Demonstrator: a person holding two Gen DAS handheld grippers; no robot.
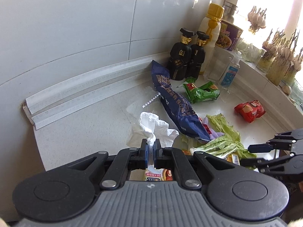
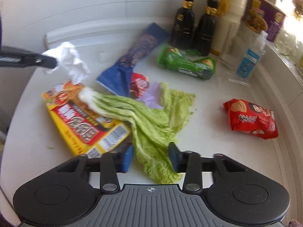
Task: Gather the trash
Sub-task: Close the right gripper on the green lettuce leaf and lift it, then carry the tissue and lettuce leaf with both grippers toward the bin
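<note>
My left gripper (image 1: 151, 146) is shut on a crumpled white tissue (image 1: 153, 127) and holds it above the counter; the tissue (image 2: 70, 60) also shows in the right wrist view, pinched at the left. My right gripper (image 2: 150, 156) is open, its blue pads on either side of a green cabbage leaf (image 2: 149, 121) lying on the counter. The leaf partly covers a yellow and red noodle box (image 2: 83, 126). A dark blue noodle bag (image 1: 175, 102), a green snack wrapper (image 1: 202, 92), a red chip bag (image 2: 251, 119) and a small red wrapper (image 2: 139, 84) lie around.
Two black bottles (image 1: 187, 56), a white bottle with a yellow cap (image 1: 210, 30), a purple noodle cup (image 1: 229, 36) and a sanitizer bottle (image 1: 230, 71) stand at the back by the wall. Garlic bunches (image 1: 280, 56) line the window sill on the right.
</note>
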